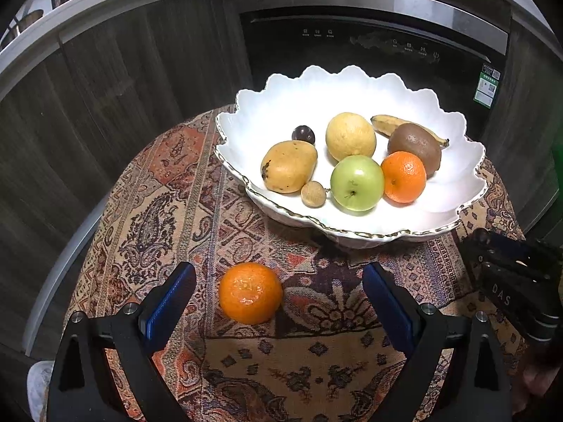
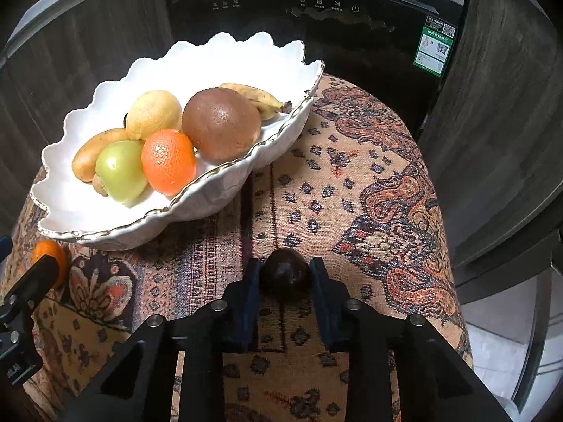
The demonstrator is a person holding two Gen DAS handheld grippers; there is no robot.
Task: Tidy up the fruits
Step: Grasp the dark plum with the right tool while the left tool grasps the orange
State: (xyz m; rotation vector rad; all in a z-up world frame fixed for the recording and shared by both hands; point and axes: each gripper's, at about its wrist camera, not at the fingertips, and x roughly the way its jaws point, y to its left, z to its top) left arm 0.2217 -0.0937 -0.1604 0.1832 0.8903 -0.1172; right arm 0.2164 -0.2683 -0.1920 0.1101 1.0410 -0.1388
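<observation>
We see the right gripper [image 2: 285, 274] clenched on a small dark purple round fruit [image 2: 285, 276] that rests on the patterned woven tablecloth [image 2: 352, 190], its blue pads [image 2: 318, 274] pressing both sides. The left gripper [image 1: 279, 302] stands released, its fingers wide apart around a loose orange mandarin [image 1: 250, 292] on the cloth without touching it. Near both, the white scalloped gold-rimmed bowl [image 1: 352, 235] holds a green apple [image 1: 356, 183], another mandarin [image 1: 403, 176], a brown kiwi [image 1: 415, 147], a yellow lemon [image 1: 350, 136] and a small banana [image 1: 390, 123].
</observation>
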